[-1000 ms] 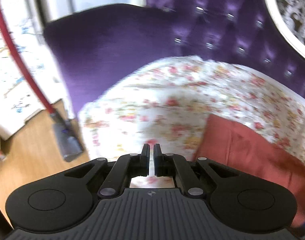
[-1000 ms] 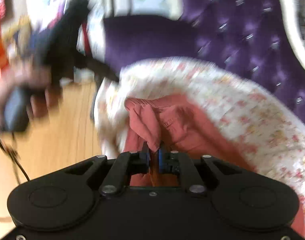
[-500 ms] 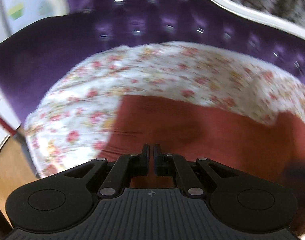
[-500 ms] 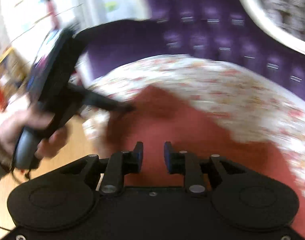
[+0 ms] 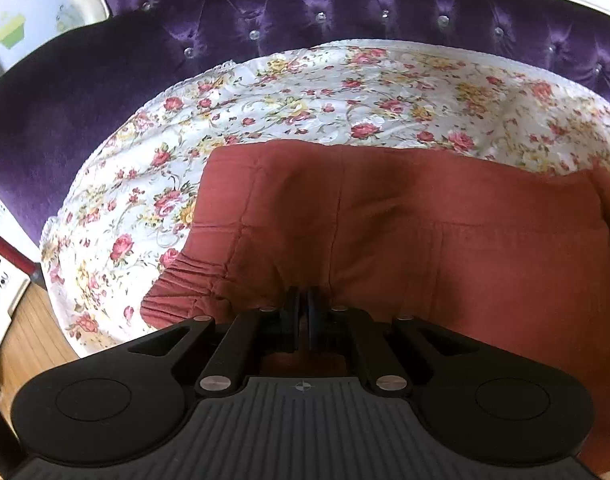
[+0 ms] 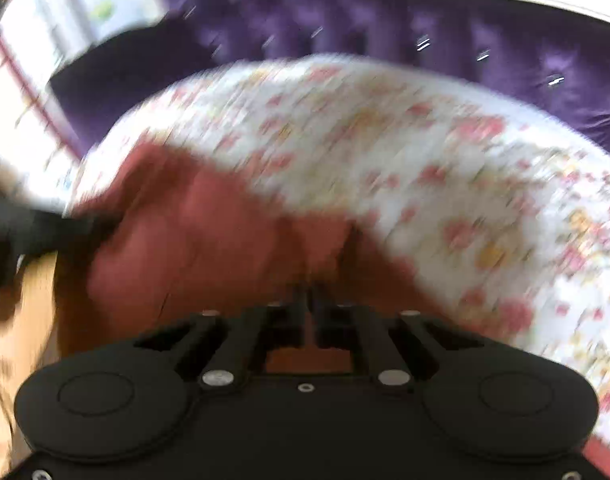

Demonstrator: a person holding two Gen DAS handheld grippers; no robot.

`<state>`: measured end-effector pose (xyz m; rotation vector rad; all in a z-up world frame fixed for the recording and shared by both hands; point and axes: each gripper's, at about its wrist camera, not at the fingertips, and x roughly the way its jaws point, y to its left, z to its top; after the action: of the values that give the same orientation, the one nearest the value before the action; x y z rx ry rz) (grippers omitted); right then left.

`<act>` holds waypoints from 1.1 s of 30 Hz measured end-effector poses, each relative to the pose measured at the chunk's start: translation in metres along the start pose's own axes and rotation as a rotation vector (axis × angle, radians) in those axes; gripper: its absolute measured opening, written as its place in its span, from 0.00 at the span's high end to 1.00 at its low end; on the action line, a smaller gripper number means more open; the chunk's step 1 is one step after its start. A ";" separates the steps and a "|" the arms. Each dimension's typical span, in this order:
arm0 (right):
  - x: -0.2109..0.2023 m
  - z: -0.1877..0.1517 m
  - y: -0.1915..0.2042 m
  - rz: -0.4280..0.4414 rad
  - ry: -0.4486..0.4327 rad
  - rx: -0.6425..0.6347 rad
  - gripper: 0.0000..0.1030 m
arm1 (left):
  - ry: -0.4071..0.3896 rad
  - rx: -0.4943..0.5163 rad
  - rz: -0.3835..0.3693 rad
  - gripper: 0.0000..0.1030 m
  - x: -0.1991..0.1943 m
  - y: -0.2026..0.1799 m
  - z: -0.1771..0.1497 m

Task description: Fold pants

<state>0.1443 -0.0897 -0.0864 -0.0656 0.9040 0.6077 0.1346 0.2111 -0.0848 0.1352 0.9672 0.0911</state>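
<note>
A purple tufted sofa (image 5: 345, 4) carries a floral sheet (image 5: 305, 96); rust-red pants (image 5: 405, 216) lie across it at 6 o'clock. Both the left gripper (image 5: 303, 312) and right gripper (image 6: 309, 308) are pinched on cloth. Lift both edges level, keeping seams aligned.

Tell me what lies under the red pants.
The red pants lie on a flowered sheet, which shows around their left and far edges. It covers a purple sofa. What lies under the pants' middle is hidden.

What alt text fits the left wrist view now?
Closed black left gripper pinches the near edge of rust-red cloth pants, spread on a white floral sheet covering a tufted purple velvet sofa.
</note>
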 end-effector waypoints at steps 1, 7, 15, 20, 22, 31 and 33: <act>0.002 -0.010 0.010 0.043 0.041 -0.040 0.93 | 0.002 -0.003 0.000 0.95 0.001 -0.001 0.001; -0.020 -0.012 0.026 -0.045 -0.092 -0.107 0.85 | 0.001 0.004 0.008 0.95 0.001 -0.002 0.000; 0.009 0.033 -0.028 0.005 -0.042 0.042 0.46 | -0.009 0.011 0.001 0.95 0.001 -0.001 -0.001; 0.033 0.031 -0.026 0.147 0.040 0.052 0.51 | -0.031 0.043 0.006 0.95 0.000 -0.003 -0.005; 0.034 0.035 -0.031 0.195 0.009 0.088 0.51 | -0.041 0.061 0.015 0.95 0.000 -0.005 -0.006; 0.051 0.062 -0.044 0.093 -0.074 0.170 0.95 | -0.090 0.141 0.076 0.95 0.004 -0.010 -0.009; 0.065 0.061 -0.039 0.053 -0.046 0.146 0.95 | -0.097 0.149 0.086 0.95 0.006 -0.010 -0.008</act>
<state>0.2385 -0.0737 -0.1048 0.1034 0.9048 0.5888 0.1315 0.2021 -0.0956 0.3165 0.8715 0.0909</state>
